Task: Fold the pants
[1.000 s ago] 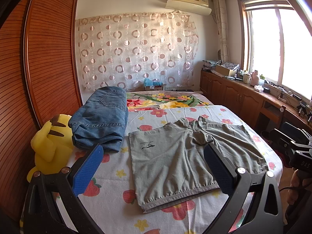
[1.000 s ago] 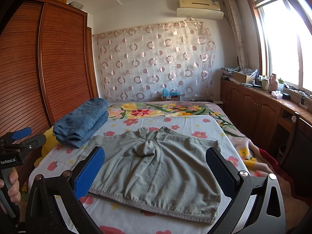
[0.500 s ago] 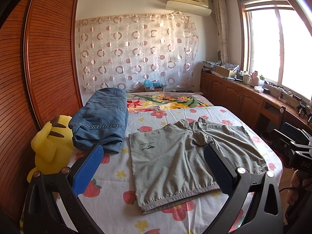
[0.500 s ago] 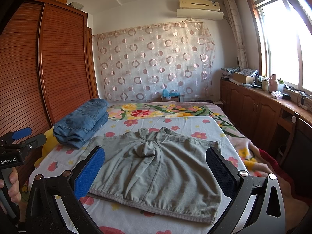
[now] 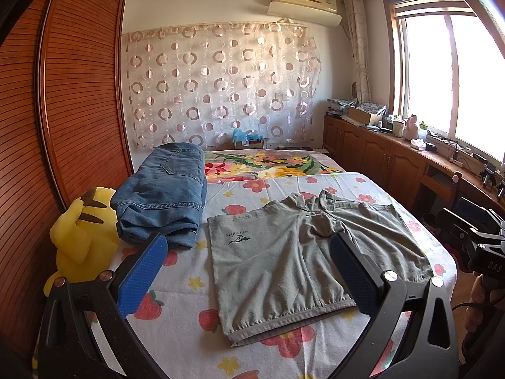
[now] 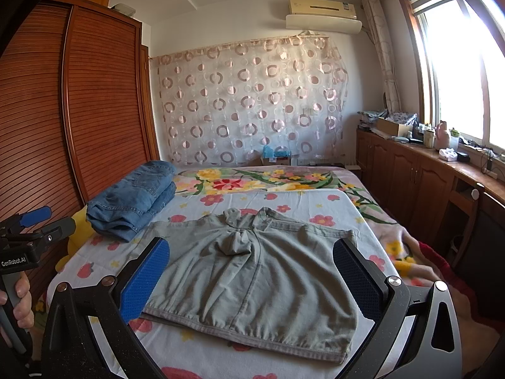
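- We are holding the left tool out over the near end of the bed — its jaws are spread wide and gripping nothing.
- The right tool is hovering likewise, released, its blue pads framing the cloth below without touching it.
- The grey shorts are lying flat on the flowered sheet, hems toward us, waistband bunched at the far side; a small dark logo is showing on the left leg.
- Just beside them, to the left, a stack of folded jeans is resting on the bed.
- A yellow plush toy is sitting at the bed's left edge, against the wooden wardrobe.
- In the right wrist view, a hand is gripping the left tool's handle at the frame's edge.
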Motion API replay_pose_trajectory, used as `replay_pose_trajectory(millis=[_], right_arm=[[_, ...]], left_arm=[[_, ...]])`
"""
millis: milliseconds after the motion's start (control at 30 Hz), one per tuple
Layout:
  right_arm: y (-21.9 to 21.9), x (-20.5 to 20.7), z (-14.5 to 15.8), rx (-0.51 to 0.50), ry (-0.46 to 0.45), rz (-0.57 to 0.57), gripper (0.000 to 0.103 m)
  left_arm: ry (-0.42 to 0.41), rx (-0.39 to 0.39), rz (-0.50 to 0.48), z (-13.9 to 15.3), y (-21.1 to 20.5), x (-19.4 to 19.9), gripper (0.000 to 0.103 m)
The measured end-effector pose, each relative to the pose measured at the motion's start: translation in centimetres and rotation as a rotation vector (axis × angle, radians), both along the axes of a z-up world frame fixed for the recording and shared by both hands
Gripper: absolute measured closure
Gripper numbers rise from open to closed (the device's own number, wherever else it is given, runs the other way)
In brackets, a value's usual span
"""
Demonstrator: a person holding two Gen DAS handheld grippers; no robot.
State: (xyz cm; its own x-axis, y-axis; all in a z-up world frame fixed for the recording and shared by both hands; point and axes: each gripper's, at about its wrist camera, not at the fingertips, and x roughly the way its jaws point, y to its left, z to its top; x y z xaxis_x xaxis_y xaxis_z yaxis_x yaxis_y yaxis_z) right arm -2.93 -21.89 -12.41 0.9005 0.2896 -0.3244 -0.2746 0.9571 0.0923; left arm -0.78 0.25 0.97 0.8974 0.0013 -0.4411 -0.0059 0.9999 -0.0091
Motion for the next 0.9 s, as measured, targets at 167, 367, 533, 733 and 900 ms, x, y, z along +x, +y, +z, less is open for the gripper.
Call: replay_pose_trajectory(millis=[167, 367, 533, 733, 900], right_arm=[[0.0, 0.0, 0.0, 0.001, 0.000, 0.001, 0.000], [0.0, 0.0, 0.0, 0.000, 0.000, 0.000, 0.000], [-0.1, 0.2, -0.2, 0.000, 0.011, 0.008, 0.000], [-0.9, 1.1, -0.9, -0.002, 0.047, 0.018, 0.000], [-1.8, 1.6, -1.0, -0.010, 0.065, 0.005, 0.002]], left_arm=[[-0.001, 0.000, 0.000, 0.0, 0.0, -0.1, 0.000], [-0.001, -0.001, -0.001, 0.0, 0.0, -0.1, 0.000], [0.034, -0.003, -0.003, 0.6, 0.0, 0.6, 0.000], [0.082, 0.003, -0.004, -0.2, 0.1, 1.5, 0.000], [0.110, 0.004, -0.001, -2.2, 0.4, 1.9, 0.000]])
